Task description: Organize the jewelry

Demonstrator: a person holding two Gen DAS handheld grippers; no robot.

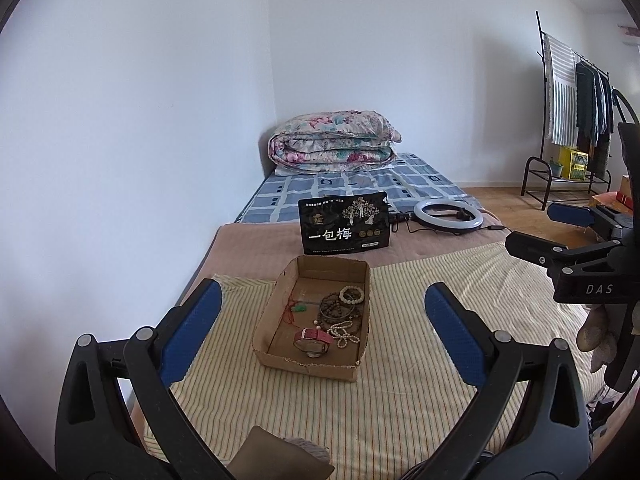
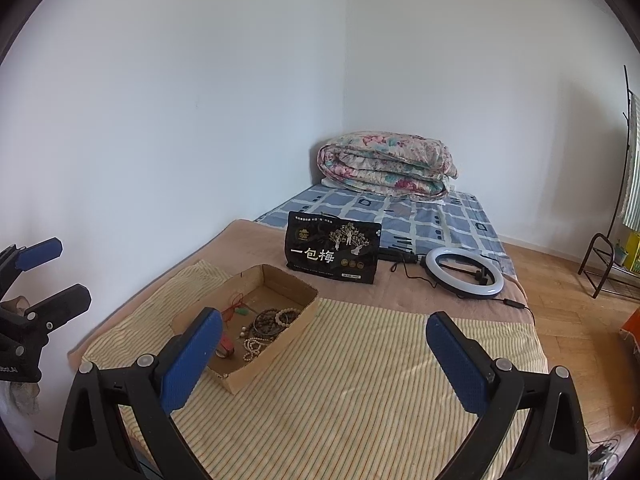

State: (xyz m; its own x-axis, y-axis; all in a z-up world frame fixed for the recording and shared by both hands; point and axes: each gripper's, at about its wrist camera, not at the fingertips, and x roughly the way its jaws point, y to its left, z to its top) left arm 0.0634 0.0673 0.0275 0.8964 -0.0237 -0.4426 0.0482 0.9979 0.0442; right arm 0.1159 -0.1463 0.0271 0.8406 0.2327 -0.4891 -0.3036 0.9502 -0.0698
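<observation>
A shallow cardboard tray [image 1: 276, 308] [image 2: 280, 338] lies on a striped cloth on the bed. Inside it are a dark bead bracelet [image 1: 336, 307] [image 2: 269, 322], a pale bead bracelet [image 1: 352, 295] [image 2: 289, 315], a white pearl strand [image 1: 345, 333] [image 2: 253, 347], a red-strapped watch [image 1: 314, 340] and a red cord with a green pendant [image 1: 298, 309] [image 2: 240, 311]. My left gripper [image 1: 322, 330] hovers open in front of the tray, holding nothing. My right gripper [image 2: 324, 354] is open to the tray's right, also holding nothing; it also shows in the left wrist view [image 1: 532, 228].
A black snack bag [image 1: 344, 222] [image 2: 333, 252] stands behind the tray. A ring light [image 1: 447, 212] [image 2: 464, 270] with its cable lies to the right. A folded floral quilt [image 1: 332, 140] [image 2: 388, 166] sits at the bed's far corner. A clothes rack [image 1: 576, 112] stands on the wood floor.
</observation>
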